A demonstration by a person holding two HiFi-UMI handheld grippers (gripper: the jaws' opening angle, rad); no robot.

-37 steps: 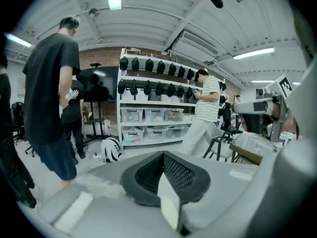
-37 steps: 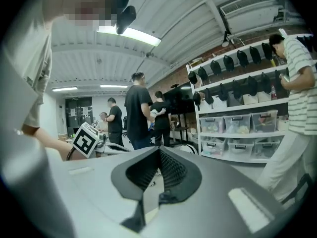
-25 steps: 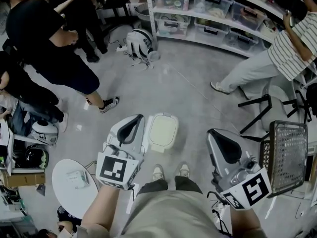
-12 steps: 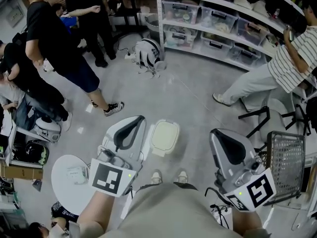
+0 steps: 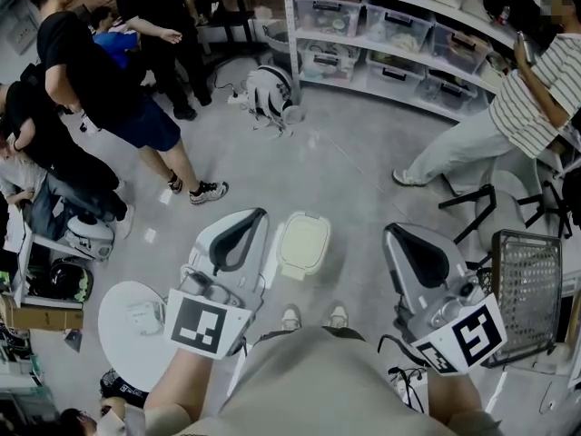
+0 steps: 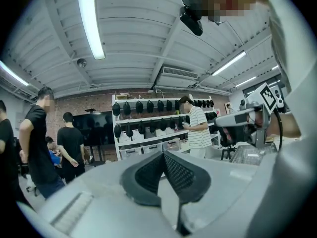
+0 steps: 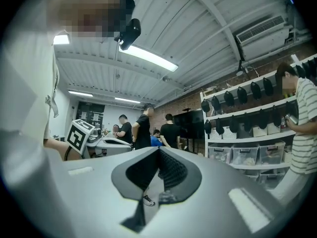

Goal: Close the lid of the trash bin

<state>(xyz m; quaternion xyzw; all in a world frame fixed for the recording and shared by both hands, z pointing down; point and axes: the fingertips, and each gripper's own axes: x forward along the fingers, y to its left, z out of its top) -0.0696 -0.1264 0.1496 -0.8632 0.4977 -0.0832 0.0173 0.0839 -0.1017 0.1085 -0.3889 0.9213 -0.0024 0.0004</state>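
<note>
Ahead of you stands the white shelving unit (image 5: 289, 34), with clear storage boxes (image 5: 399, 27) on its shelves. At the foot of its left post lies a rounded white-and-black object (image 5: 270, 92). A person in a striped shirt (image 5: 526, 98) stands at its right end. A person in black (image 5: 95, 75) stands left of it. A wire basket (image 5: 526, 289) sits well away from its right end, nearer you.

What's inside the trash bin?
From above, the bin shows only a plain cream surface. I cannot tell whether that is its lid or a liner, so anything inside is hidden.
</note>
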